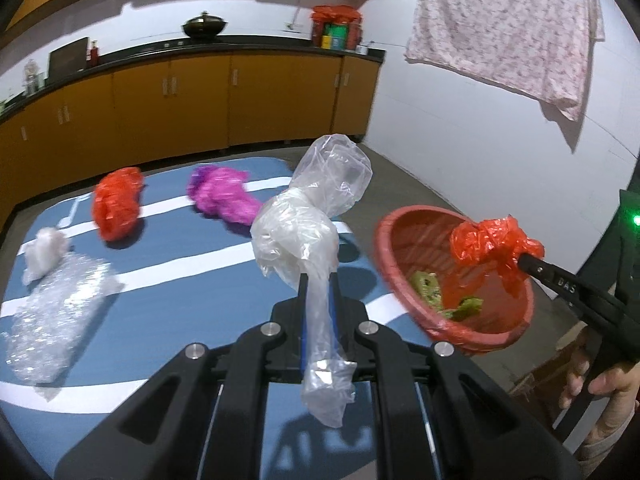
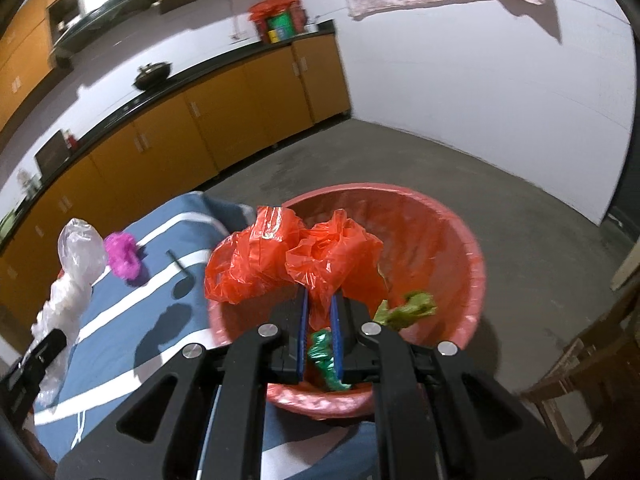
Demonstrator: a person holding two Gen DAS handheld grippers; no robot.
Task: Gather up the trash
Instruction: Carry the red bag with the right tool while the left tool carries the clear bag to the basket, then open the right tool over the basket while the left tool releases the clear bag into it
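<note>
Left gripper (image 1: 318,280): closed on the clear bag (image 1: 312,216). The neck of the bag is pinched between the blue pads, its puffed body stands up past the fingertips, and a loose tail hangs down behind the jaws.

Right gripper (image 2: 319,300): closed on the red bag (image 2: 292,256). The crumpled bag bulges out above the tips, directly over the open basket (image 2: 460,248).

Basket: red plastic, at the right edge of the surface (image 1: 180,300), with green scraps (image 2: 408,308) already lying inside.

Still to collect: a second red bag (image 1: 118,204), a purple bag (image 1: 222,196), a small white wad (image 1: 44,252) and a bubble wrap sheet (image 1: 52,320), all lying apart on the blue striped surface.

Handling: these bags look very light, soft and slippery. They crush easily and keep no shape, so I think a pinch on a gathered fold or the twisted neck holds best. A grip on one thin layer may slide out.

Hand pose: both grippers point forward and downward. A hand (image 1: 600,380) holds the right gripper's handle low at the right. The left gripper is above the middle of the surface, left of the basket.

Judgement: the red bag seems ready to be released into the basket. The clear bag must first travel to the right.

Risk: light film may cling to the pads after opening.
</note>
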